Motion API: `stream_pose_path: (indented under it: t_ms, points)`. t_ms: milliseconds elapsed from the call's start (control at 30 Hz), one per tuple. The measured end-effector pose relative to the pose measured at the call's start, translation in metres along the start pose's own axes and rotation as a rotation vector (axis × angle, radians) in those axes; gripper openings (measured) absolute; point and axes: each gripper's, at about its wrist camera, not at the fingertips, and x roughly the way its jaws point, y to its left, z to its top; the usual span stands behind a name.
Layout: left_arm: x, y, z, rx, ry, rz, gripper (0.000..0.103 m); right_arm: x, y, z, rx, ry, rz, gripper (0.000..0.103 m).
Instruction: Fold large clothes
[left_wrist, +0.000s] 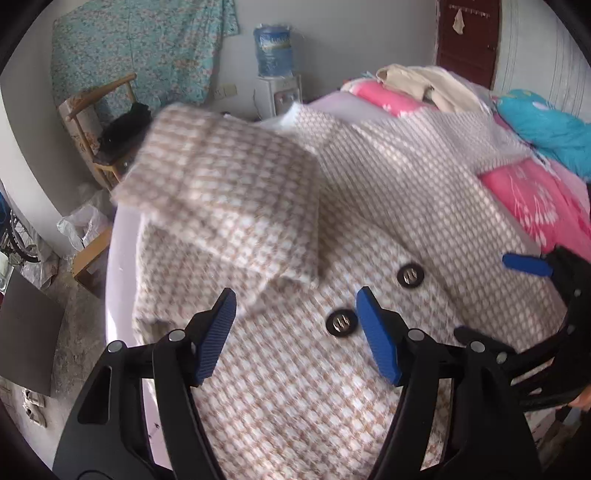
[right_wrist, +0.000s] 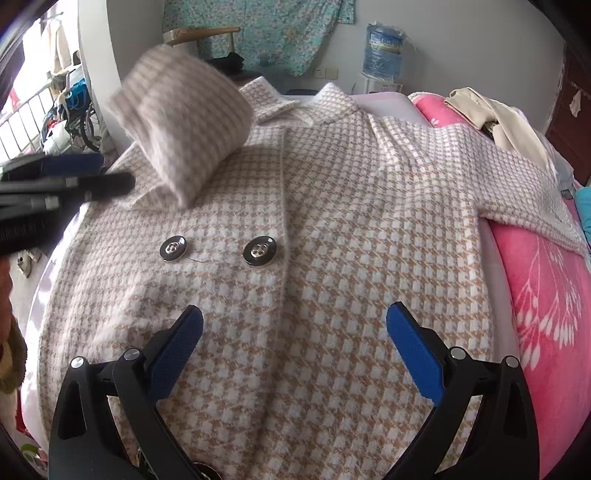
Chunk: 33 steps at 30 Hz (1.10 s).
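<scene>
Nearest in each wrist view are the tongs themselves. The left tongs (left_wrist: 295, 332) stand wide apart with nothing between their blue pads, hovering over the front of the houndstooth coat (right_wrist: 332, 221). The right tongs (right_wrist: 295, 347) are likewise spread wide and hold nothing, over the coat's lower front. The coat lies face up, spread across the bed (right_wrist: 491, 251), its two dark buttons (right_wrist: 258, 251) just beyond the tongs. Farther on, one sleeve (right_wrist: 181, 125) is blurred and lifted, folded in over the chest near the collar; the other sleeve stretches toward the pink blanket (right_wrist: 546, 314). Beyond the bed's far edge stand a wooden chair (left_wrist: 96, 122) and a water dispenser (left_wrist: 275, 66) against the wall.
</scene>
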Motion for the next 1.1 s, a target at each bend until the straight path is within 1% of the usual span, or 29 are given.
stream_pose_path:
  t_ms: [67, 167, 233, 333, 400, 433, 633, 833, 1100]
  points:
    - [0.001, -0.003, -0.021, -0.03, 0.026, -0.01, 0.071, 0.0, -0.005, -0.004, 0.011, 0.009, 0.003, 0.097]
    - [0.005, 0.005, -0.04, -0.123, 0.062, -0.007, 0.074, 0.005, -0.01, -0.01, 0.026, 0.028, 0.017, 0.097]
    - [0.008, 0.014, -0.053, -0.172, 0.079, 0.022, 0.077, 0.012, -0.01, -0.013, 0.022, 0.048, 0.016, 0.097]
    - [0.024, 0.022, -0.067, -0.21, 0.124, 0.094, 0.077, 0.024, -0.005, -0.017, -0.004, 0.08, 0.008, 0.097]
    - [0.03, 0.031, -0.076, -0.243, 0.15, 0.106, 0.078, 0.027, -0.003, -0.02, -0.012, 0.079, 0.002, 0.097]
    - [0.032, 0.031, -0.078, -0.253, 0.141, 0.103, 0.082, 0.028, -0.003, -0.022, -0.009, 0.073, 0.003, 0.097]
    - [0.033, 0.037, -0.088, -0.279, 0.128, 0.119, 0.091, 0.03, -0.008, -0.026, 0.032, 0.073, 0.039, 0.097]
    - [0.033, 0.036, -0.087, -0.286, 0.116, 0.13, 0.095, 0.031, -0.01, -0.027, 0.037, 0.063, 0.046, 0.097]
    - [0.034, 0.034, -0.086, -0.284, 0.115, 0.133, 0.095, 0.032, -0.01, -0.031, 0.039, 0.083, 0.047, 0.097]
